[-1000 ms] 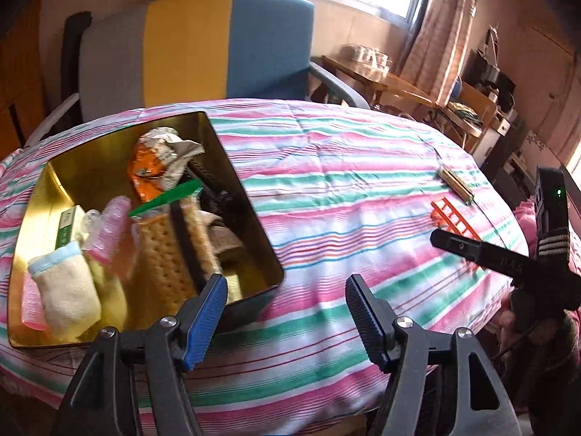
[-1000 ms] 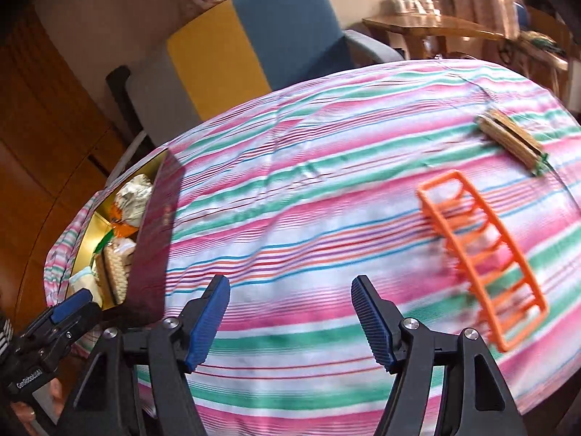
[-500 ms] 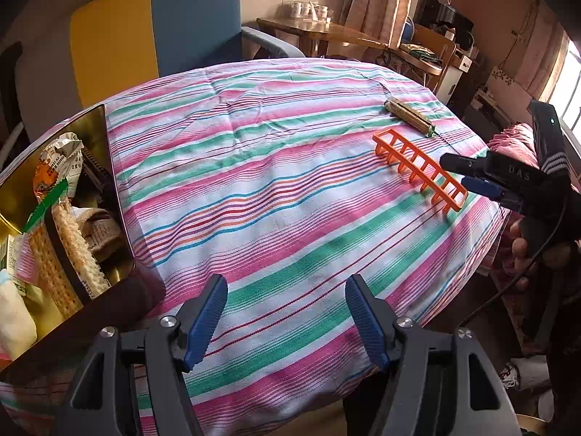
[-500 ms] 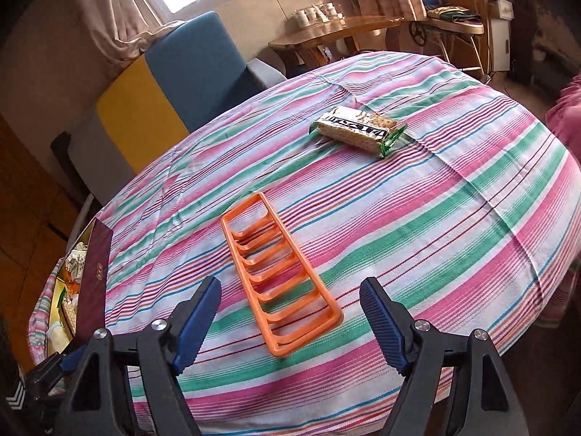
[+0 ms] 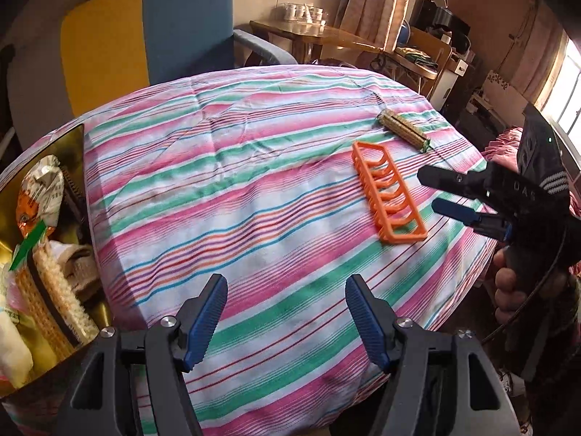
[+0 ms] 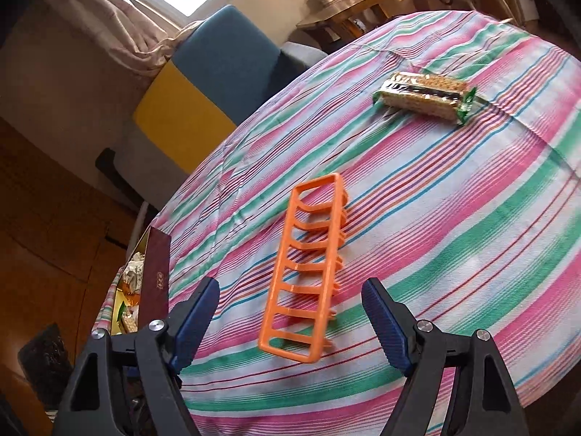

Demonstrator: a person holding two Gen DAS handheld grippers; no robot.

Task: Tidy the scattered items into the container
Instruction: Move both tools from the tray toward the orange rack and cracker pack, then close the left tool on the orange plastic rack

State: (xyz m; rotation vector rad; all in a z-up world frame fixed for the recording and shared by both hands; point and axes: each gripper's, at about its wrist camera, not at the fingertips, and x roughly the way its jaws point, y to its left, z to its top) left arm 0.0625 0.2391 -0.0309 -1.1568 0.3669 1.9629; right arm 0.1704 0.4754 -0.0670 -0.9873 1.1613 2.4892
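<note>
An orange plastic rack (image 5: 387, 194) (image 6: 307, 272) lies on the striped tablecloth toward the right side. A cracker packet (image 5: 403, 130) (image 6: 423, 95) lies just beyond it. The gold-lined box (image 5: 78, 167) (image 6: 157, 278) at the table's left edge holds several snacks and cloth items. My right gripper (image 6: 290, 321) (image 5: 434, 190) is open and empty, with the near end of the rack between its fingers. My left gripper (image 5: 286, 312) is open and empty over the cloth, right of the box.
A round table under a pink, green and white striped cloth (image 5: 236, 181). A yellow and blue armchair (image 5: 152, 25) stands behind it. A wooden side table (image 5: 326, 36) and cluttered furniture stand at the back right. The table edge drops off at the right.
My left gripper has swung right, away from the box toward the table's middle. My right gripper has moved up to the orange rack, which now lies between its fingers.
</note>
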